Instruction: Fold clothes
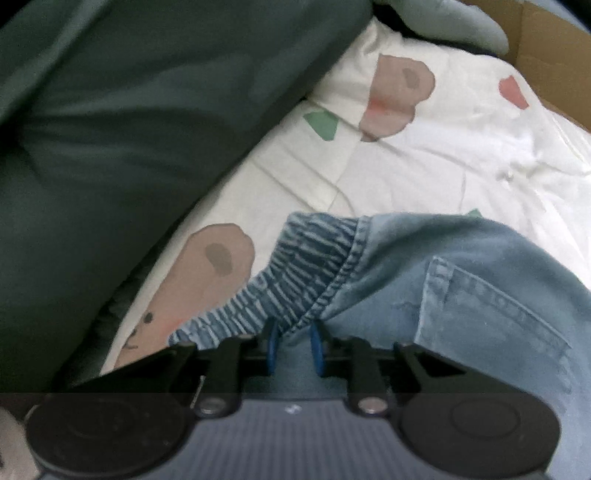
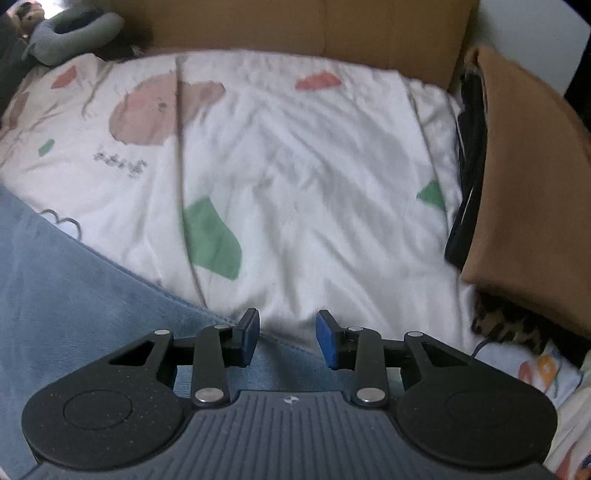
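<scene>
The denim trousers (image 1: 461,280) lie on the printed white bedsheet (image 1: 424,166), and everything else is best placed from them. By the look of them they are soft but weighty for cloth: washed denim that will drape and sag from any single pinch, with enough grain that pads should not slip. The gathered elastic waistband (image 1: 295,266) is the thickest, firmest part, so it is the sensible place to take hold; the thin leg cloth would bunch. The waistband end points toward the dark green bedding (image 1: 129,147) that lies beyond the trousers in the left wrist view, with a back pocket (image 1: 498,306) just below it. From there the cloth runs away toward the right and out of frame, so the long axis seems to run from that bedding across the sheet, though the legs are not seen whole. The left gripper (image 1: 293,345) is clamped on the trousers at the waistband seam, denim bunched between its blue pads (image 1: 317,347). In the right wrist view the right gripper (image 2: 287,338) hovers over the edge of the trousers (image 2: 74,295) with its jaws apart and nothing between them, only bare sheet ahead. Farther out on that side, well apart from the denim, is a brown cloth (image 2: 528,192), and a cardboard box wall (image 2: 314,26) stands beyond the sheet.
</scene>
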A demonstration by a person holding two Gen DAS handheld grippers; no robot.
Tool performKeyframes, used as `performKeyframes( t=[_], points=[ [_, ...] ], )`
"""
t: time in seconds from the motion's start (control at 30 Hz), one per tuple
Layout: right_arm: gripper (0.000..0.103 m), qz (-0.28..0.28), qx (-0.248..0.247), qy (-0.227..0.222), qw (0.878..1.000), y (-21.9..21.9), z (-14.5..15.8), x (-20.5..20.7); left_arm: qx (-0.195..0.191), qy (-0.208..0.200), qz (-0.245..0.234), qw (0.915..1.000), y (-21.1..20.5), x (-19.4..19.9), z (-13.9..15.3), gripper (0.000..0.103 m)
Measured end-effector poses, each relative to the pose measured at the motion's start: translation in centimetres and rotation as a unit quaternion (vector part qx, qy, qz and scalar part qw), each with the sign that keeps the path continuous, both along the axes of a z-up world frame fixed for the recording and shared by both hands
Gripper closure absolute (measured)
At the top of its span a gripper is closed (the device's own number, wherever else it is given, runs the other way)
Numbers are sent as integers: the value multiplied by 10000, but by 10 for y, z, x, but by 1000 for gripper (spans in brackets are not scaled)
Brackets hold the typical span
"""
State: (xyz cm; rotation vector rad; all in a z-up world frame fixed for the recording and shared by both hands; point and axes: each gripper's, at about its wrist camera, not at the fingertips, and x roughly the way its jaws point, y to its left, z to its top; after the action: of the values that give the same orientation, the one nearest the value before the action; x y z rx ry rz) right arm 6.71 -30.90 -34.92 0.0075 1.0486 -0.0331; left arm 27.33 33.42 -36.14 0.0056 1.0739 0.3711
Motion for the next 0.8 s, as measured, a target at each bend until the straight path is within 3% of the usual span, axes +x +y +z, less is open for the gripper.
performKeyframes(
  t=[0.03, 0.1, 0.27, 0.4, 0.57, 0.8],
  points=[
    [62, 42, -3, -30, 10000, 0, 6, -3, -14, -36, -3, 10000, 2, 3, -2, 85],
    [62, 133, -1, -32, 9999, -1, 15, -11, 20, -64, -32, 10000, 6, 14, -5, 103],
    [62, 270, -99, 252, 9993, -4, 19, -38, -136, 133, 380, 9991, 20, 42, -3, 103],
    [61, 200, -2, 472, 9987, -11, 19, -57, -157, 32, 334, 9993, 26, 42, 17, 103],
    [60, -6, 168, 608, 9980, -23, 17, -78, -363, -130, 195, 9991, 35, 26, 54, 90],
    [59, -413, 277, 705, 9963, -39, 11, -92, -770, 82, 138, 9969, 26, -16, 78, 90]
  ],
)
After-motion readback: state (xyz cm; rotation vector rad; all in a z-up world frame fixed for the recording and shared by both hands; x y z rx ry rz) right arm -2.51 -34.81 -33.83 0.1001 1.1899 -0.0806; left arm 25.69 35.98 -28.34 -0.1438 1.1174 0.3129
